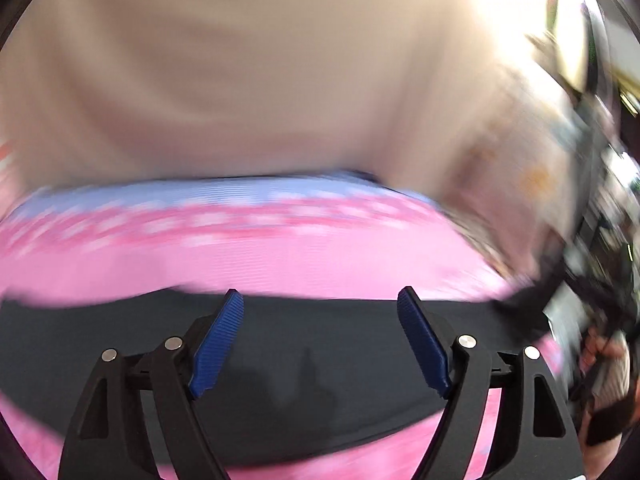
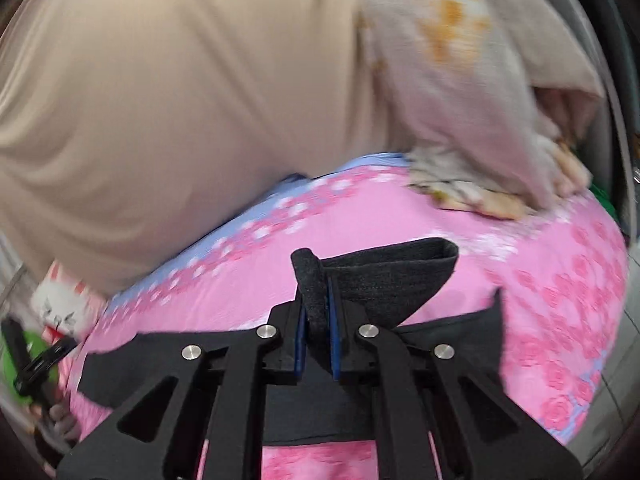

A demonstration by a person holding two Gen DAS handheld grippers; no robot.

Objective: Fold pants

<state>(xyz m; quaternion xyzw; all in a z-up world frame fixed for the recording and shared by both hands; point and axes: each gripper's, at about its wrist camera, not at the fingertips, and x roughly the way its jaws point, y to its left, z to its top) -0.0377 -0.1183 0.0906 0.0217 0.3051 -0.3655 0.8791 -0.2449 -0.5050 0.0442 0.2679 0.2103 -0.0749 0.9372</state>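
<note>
Dark pants (image 1: 304,360) lie on a pink flowered bedsheet (image 1: 280,256). In the left wrist view my left gripper (image 1: 320,300) is open, its blue pads (image 1: 218,344) spread just above the dark cloth, holding nothing. In the right wrist view my right gripper (image 2: 318,320) is shut on a fold of the dark pants (image 2: 384,276) and lifts a band of it off the sheet (image 2: 400,224). More of the pants lie under the gripper. The left wrist view is blurred.
A large beige pillow or cover (image 2: 180,100) rises behind the sheet. A pale flowered cloth (image 2: 460,80) is heaped at the back right. A white plush toy (image 2: 60,304) sits at the left edge of the bed.
</note>
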